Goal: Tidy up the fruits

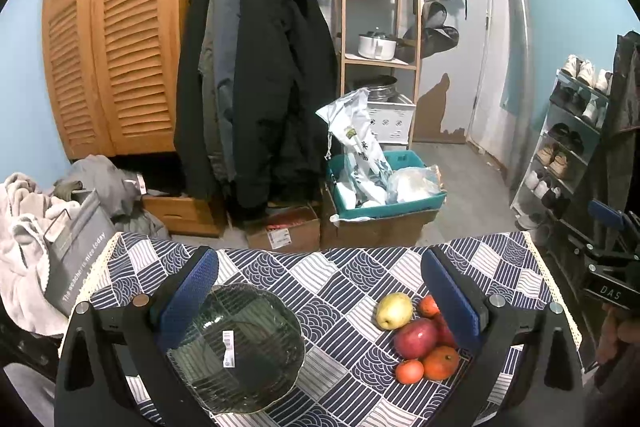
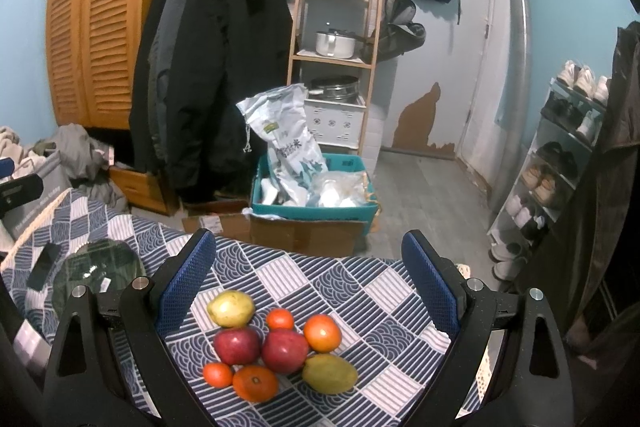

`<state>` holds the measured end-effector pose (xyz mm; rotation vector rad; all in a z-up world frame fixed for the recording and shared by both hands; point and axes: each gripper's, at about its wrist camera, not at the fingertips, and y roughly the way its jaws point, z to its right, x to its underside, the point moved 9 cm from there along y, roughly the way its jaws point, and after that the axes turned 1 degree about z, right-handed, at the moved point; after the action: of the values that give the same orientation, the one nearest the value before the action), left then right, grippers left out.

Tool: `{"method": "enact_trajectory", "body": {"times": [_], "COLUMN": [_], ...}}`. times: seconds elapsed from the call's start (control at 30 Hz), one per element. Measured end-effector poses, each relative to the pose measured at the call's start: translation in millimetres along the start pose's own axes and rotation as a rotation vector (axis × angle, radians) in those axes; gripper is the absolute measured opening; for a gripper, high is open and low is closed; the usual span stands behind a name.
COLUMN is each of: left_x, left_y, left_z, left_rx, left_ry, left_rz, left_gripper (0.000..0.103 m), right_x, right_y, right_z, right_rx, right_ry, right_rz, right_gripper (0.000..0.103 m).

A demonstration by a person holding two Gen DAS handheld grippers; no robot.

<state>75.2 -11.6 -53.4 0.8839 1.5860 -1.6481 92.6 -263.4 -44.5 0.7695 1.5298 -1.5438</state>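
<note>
A pile of fruit lies on the patterned tablecloth (image 2: 360, 291): two red apples (image 2: 237, 345) (image 2: 284, 350), a yellow pear (image 2: 231, 307), a yellow-green mango (image 2: 329, 373), and several oranges and tangerines (image 2: 255, 382). A dark green glass plate (image 1: 236, 347) with a barcode sticker lies left of the fruit; it also shows in the right wrist view (image 2: 100, 279). My left gripper (image 1: 320, 295) is open above the table, the plate under its left finger, the fruit (image 1: 416, 337) by its right finger. My right gripper (image 2: 308, 287) is open and empty over the fruit pile.
A black phone (image 2: 43, 266) lies on the table left of the plate. Beyond the table's far edge stand cardboard boxes (image 2: 304, 231), a teal bin (image 2: 316, 207) with bags, hanging coats (image 1: 260, 75), a wooden shelf (image 1: 380, 27) and a shoe rack (image 2: 560, 163).
</note>
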Motion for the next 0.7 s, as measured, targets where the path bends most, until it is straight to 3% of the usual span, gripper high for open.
{"method": "enact_trajectory", "body": {"times": [0.7], "left_x": [0.7], "left_y": [0.4], "left_z": [1.2], "left_rx": [-0.001], "left_ry": [-0.002], "left_rz": [0.001], "left_gripper": [0.102], "right_x": [-0.7], "right_y": [2.4], "right_z": [-2.2], "right_rx": [0.001], "right_ry": [-0.005], "right_rz": [-0.003], "right_gripper": [0.092]}}
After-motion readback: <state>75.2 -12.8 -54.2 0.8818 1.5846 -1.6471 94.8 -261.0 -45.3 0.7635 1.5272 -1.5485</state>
